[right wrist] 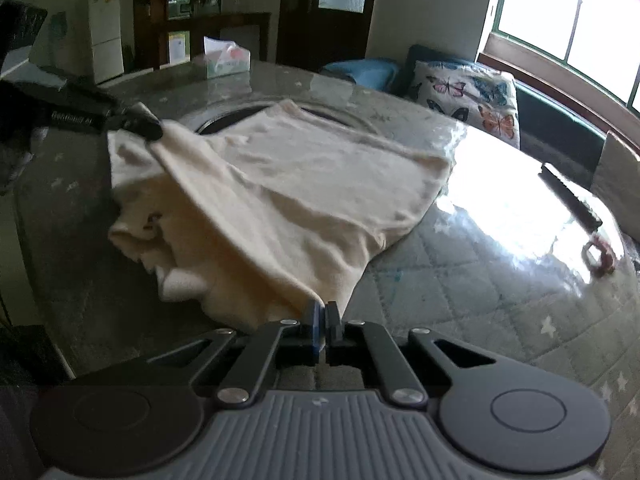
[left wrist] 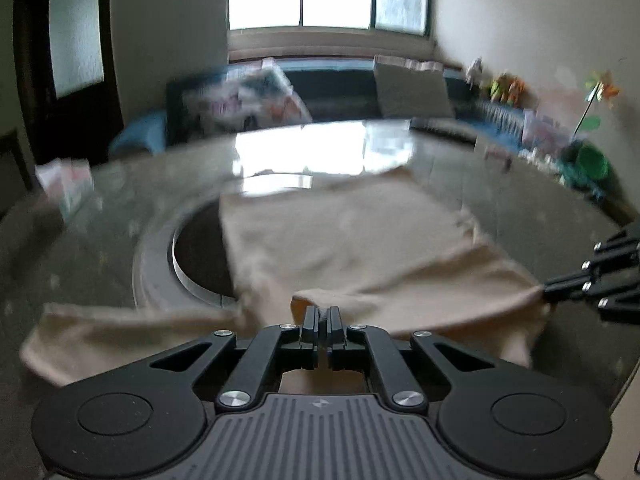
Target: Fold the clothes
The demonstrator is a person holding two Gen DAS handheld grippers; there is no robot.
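Cream shirt (right wrist: 280, 184) lies spread on the bench (right wrist: 460, 280), partly over a round dark opening (left wrist: 200, 256), one sleeve trailing off to the side. My left gripper (left wrist: 322, 316) is pinched on the near edge; my right gripper (right wrist: 323, 312) is pinched on another corner of the same edge, cloth lifted between them. I judge a fold in hand, edge raised to carry across. Next move calls for both corners travelling together, kept taut and level. Tissue box (right wrist: 226, 62) sits at the far rim.
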